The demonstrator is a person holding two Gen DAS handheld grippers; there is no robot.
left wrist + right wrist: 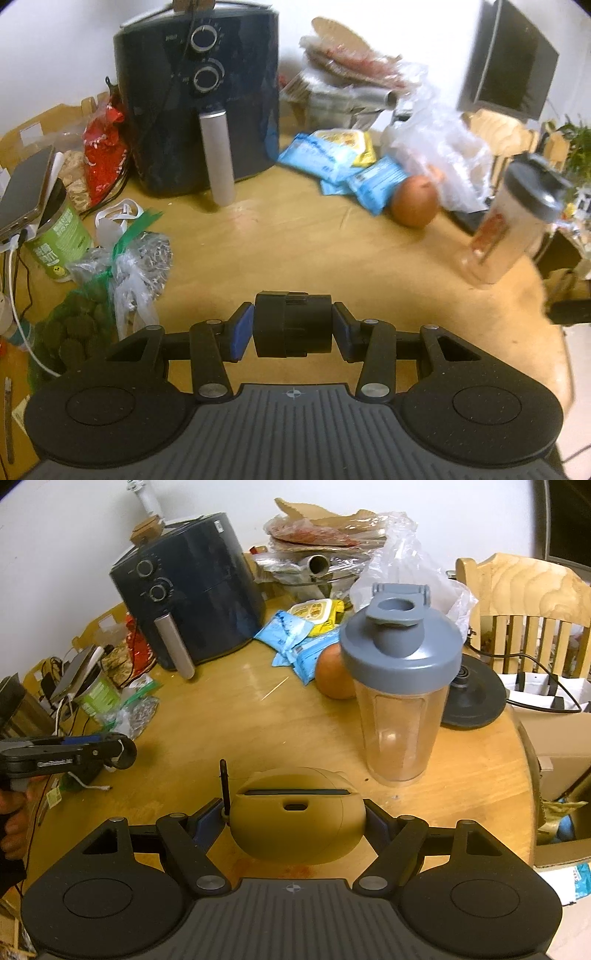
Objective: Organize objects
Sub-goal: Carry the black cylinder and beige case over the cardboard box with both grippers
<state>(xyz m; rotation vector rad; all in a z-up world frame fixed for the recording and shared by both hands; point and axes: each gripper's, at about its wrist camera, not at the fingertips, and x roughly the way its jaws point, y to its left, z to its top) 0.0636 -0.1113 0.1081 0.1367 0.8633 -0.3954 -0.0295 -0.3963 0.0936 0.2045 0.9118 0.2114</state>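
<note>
My left gripper is shut on a small black cylindrical block, its blue pads pressing both sides, held above the wooden table. In the right wrist view this gripper shows at the far left, carried by a person's hand, with the black block at its tip. My right gripper is shut on a rounded mustard-coloured case with a slot on top. A thin black stick stands at the case's left side. I cannot tell whether the case touches the table.
A clear shaker bottle with a grey lid stands right of centre, an orange fruit behind it. Blue and yellow packets, a dark air fryer, bagged clutter, a green can, a black round base and a wooden chair ring the table.
</note>
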